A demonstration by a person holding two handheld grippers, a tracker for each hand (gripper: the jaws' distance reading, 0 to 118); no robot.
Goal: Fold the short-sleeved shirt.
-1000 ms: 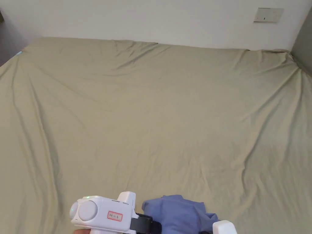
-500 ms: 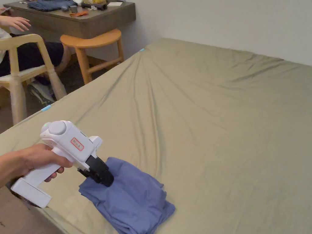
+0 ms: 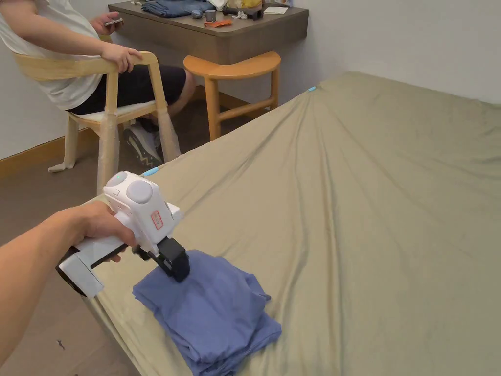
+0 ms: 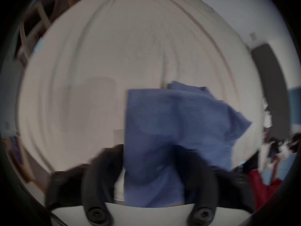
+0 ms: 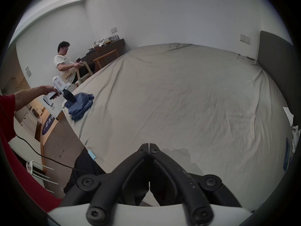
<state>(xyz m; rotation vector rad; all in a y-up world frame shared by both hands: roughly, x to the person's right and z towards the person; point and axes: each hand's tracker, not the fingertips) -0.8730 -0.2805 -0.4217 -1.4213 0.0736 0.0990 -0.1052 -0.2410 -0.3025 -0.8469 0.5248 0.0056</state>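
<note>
The blue short-sleeved shirt (image 3: pixel 215 313) lies folded into a thick, rumpled stack near the left corner of the bed (image 3: pixel 367 196). My left gripper (image 3: pixel 178 269) sits at the stack's upper left corner, held by a hand. In the left gripper view the blue shirt (image 4: pixel 171 123) fills the gap between the two black jaws, which press on it from both sides. My right gripper (image 5: pixel 149 145) is shut with nothing in it and hovers over the bed's near edge, far from the shirt (image 5: pixel 81 104) and the left gripper (image 5: pixel 71 100).
Olive sheet covers the wide bed. Left of it, a person (image 3: pixel 73 73) sits on a wooden chair (image 3: pixel 112 122). Behind stand a wooden stool (image 3: pixel 235 68) and a dark desk (image 3: pixel 215 34) with small items. The bed's edge (image 3: pixel 122 333) drops to the floor beside the shirt.
The head camera has swung left, bringing chair, stool and desk into sight. The left gripper stays on the shirt and has rolled slightly. The right gripper has drawn away from the shirt.
</note>
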